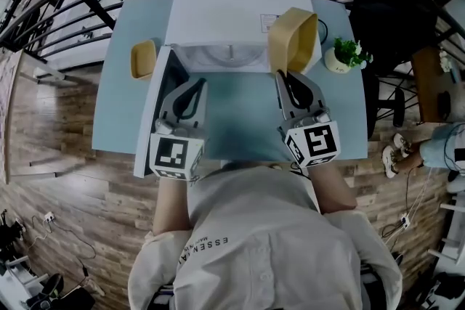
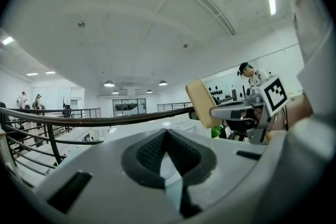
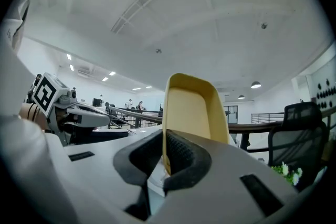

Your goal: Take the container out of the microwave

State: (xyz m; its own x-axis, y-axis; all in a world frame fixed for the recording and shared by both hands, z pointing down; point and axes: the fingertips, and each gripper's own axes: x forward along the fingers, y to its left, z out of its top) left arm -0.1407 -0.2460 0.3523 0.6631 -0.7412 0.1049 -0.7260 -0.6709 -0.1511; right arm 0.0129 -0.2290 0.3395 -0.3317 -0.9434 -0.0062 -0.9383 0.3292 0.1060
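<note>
The yellow container [image 1: 294, 40] is tipped up on edge, in the air just in front of the white microwave [image 1: 232, 3] at its right side. My right gripper [image 1: 285, 75] is shut on its lower rim. In the right gripper view the container [image 3: 191, 107] rises straight out of the pinched jaws [image 3: 167, 160]. The microwave's door [image 1: 154, 109] hangs open to the left, and the glass turntable [image 1: 231, 54] inside is bare. My left gripper [image 1: 197, 83] hovers in front of the opening, shut with nothing in it [image 2: 166, 136]. The left gripper view also catches the container [image 2: 202, 102].
A second yellow container [image 1: 143, 58] rests on the blue table [image 1: 240, 120] left of the microwave. A small potted plant [image 1: 345, 54] stands at the table's right, with a black chair [image 1: 392, 18] behind it. Black railings run beyond the table.
</note>
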